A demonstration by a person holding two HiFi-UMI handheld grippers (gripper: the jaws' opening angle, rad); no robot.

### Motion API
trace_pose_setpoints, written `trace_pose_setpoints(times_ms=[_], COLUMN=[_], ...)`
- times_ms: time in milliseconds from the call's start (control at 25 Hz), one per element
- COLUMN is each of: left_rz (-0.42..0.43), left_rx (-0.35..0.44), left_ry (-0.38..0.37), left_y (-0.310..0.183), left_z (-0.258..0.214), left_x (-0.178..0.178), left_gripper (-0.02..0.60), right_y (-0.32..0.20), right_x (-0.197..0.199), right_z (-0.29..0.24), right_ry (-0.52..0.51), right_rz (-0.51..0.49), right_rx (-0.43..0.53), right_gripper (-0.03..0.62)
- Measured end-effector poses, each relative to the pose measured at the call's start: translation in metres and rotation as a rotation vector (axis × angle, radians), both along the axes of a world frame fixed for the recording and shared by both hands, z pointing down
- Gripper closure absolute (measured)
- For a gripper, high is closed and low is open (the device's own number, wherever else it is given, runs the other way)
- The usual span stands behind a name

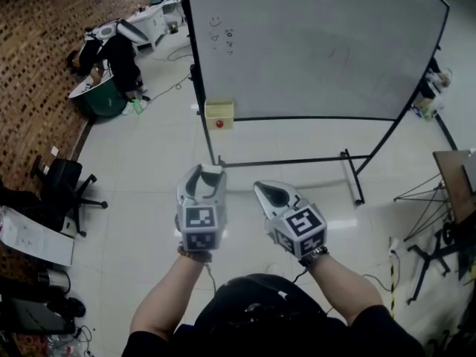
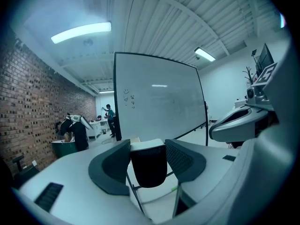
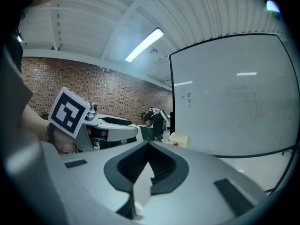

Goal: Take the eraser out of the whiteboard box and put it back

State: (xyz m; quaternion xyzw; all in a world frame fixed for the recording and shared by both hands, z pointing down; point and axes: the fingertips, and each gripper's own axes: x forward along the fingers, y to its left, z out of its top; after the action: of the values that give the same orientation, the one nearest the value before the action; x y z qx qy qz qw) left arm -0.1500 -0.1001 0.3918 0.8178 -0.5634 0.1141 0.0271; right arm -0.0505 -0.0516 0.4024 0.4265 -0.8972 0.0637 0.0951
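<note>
Two grippers point at the whiteboard (image 1: 312, 47), both well apart from it. The left gripper (image 1: 207, 171) is grasping the eraser (image 2: 148, 165), a black block with a white top, and the right gripper (image 1: 259, 187) is clenched with nothing inside. The yellowish whiteboard box (image 1: 219, 114) sits at the whiteboard's lower left corner.

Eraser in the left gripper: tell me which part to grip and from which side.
Grip the eraser across its two dark sides, coming from behind, as the left gripper appears to now. That width fits between the jaws, and the white face is up and clear of the pads, ready for the yellow box.
</note>
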Motion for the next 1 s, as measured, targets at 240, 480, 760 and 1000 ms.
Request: trace_pose_setpoints(times_ms=[240, 480, 760, 1000], left_rz=[0.008, -0.012, -0.029, -0.038], left_rx=[-0.008, -0.021, -0.014, -0.011], left_ry=[0.005, 0.023, 0.015, 0.011], left_y=[0.003, 0.002, -0.001, -0.001], left_z=[0.005, 0.008, 0.006, 0.003], left_x=[-0.002, 0.003, 0.018, 0.027], left_gripper=[0.354, 0.353, 0.353, 0.354], right_y=[0.0, -0.006, -0.013, -0.014], right_x=[-0.005, -0.004, 0.013, 0.022], right_z=[0.003, 0.001, -0.002, -0.004], right_ry=[0.004, 0.013, 0.016, 0.012], right_rz=[-0.002, -0.042, -0.064, -0.069], right_rx=[-0.004, -0.007, 0.001, 0.008], right_gripper=[0.569, 0.569, 0.569, 0.569])
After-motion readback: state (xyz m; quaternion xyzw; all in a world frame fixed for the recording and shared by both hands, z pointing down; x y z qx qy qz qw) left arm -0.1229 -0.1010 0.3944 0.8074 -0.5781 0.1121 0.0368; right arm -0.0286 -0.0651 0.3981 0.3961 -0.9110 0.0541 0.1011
